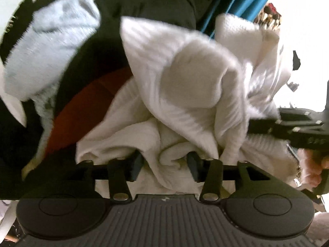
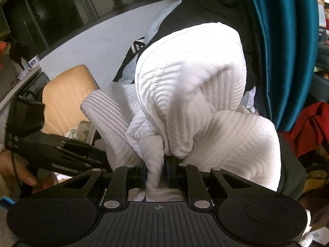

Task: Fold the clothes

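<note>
1. While clamped on a twisted fold of the white garment [image 2: 191,94], right gripper [image 2: 156,171]: jaws nearly together, cloth pinched between the pads and trailing down toward the camera.
2. Left gripper [image 1: 164,163]: jaws apart, fingers [image 1: 135,164] standing on either side of a loose bunch of the same white ribbed cloth, pads not pressing on it.
3. White garment: bunched and draped in thick folds just ahead of both grippers, filling the middle of each view, blurred in the left view.
4. Behind the garment: dark clothing [image 2: 205,6] and a teal cloth [image 2: 287,51] hanging at the right.
5. Left of the garment in the left view: a pale blue cloth [image 1: 51,47] and a red cloth [image 1: 88,107] partly under the white folds.
6. Seen from the right view: tan chair [image 2: 67,98] at the left, red cloth also at the far right edge.
7. Each gripper visible at the other's view edge, a hand [image 1: 314,170] on its grip.
</note>
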Demonstrator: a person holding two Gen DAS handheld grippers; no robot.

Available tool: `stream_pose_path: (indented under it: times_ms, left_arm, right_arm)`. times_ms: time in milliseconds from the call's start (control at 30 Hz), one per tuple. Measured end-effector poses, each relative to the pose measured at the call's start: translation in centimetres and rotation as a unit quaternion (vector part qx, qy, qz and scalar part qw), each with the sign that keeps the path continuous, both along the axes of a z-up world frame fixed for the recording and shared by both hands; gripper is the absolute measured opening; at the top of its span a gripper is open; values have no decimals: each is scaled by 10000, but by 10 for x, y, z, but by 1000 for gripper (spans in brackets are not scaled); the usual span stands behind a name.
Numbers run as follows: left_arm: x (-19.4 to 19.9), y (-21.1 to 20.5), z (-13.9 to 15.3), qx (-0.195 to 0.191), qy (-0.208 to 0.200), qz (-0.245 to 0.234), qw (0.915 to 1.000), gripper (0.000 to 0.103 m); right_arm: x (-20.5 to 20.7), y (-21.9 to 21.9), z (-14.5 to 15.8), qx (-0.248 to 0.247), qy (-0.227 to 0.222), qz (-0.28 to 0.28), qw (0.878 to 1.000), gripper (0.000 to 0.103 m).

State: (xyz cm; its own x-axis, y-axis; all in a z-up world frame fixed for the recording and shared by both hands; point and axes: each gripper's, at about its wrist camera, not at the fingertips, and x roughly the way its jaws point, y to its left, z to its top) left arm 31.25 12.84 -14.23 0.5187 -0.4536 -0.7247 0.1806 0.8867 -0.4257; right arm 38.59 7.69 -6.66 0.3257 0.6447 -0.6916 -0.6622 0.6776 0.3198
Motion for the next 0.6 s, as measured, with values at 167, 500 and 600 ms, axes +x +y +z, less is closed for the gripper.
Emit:
stream_pose_path:
  times_ms: [167, 500, 600]
  left_arm:
    - [1, 14, 18, -196, -151, 97, 9996, 76]
    - [1, 32, 43, -431, -382, 542, 9969, 80]
    - [0, 24, 59, -289, -615, 476, 9966, 80]
  right_arm:
    - [-20, 10, 15, -193, -37, 699, 9974, 19]
    - [-43, 22, 6, -574, -252, 728, 9954, 18]
    - [-55, 30, 7, -849, -563, 940, 9903, 21]
